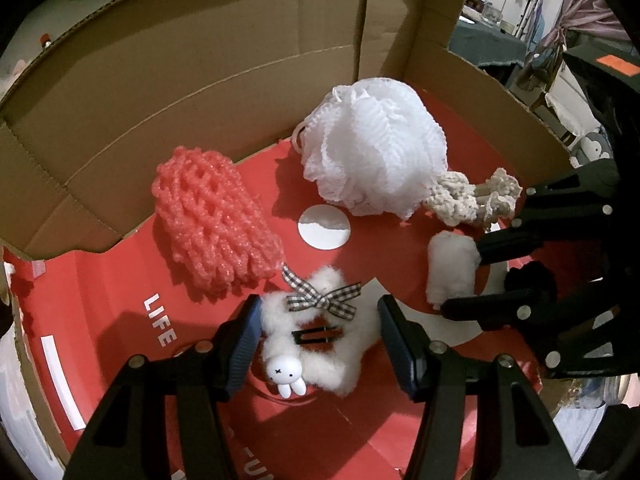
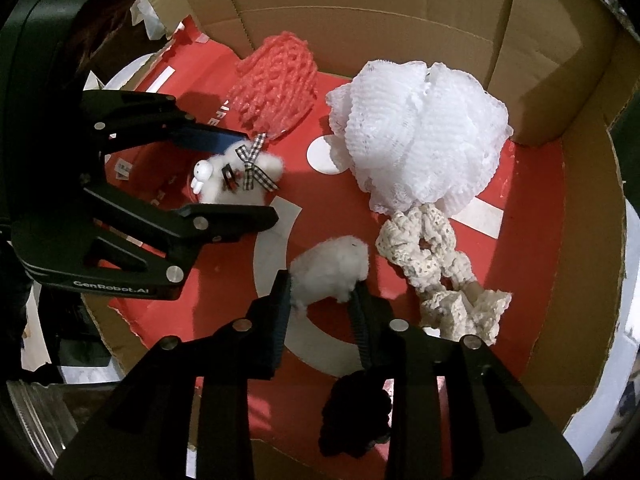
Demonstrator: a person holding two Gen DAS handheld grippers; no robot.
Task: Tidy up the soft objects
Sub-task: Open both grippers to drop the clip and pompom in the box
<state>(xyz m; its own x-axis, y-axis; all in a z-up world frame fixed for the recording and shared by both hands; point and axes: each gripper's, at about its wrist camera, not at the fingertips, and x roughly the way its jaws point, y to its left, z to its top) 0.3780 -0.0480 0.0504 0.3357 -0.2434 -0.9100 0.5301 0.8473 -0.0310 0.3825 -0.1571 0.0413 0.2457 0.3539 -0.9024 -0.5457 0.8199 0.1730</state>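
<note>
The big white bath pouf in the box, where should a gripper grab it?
Grab the bath pouf from above, pinching its ruffled top. It is round and squashy, so the mesh folds give easily. Its cord loop lies low behind it, close to the box wall, so that is harder to reach.

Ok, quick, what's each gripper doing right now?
Left gripper: open, straddling the fluffy bunny clip, not squeezing it.
Right gripper: closed on the white cotton puff.
</note>
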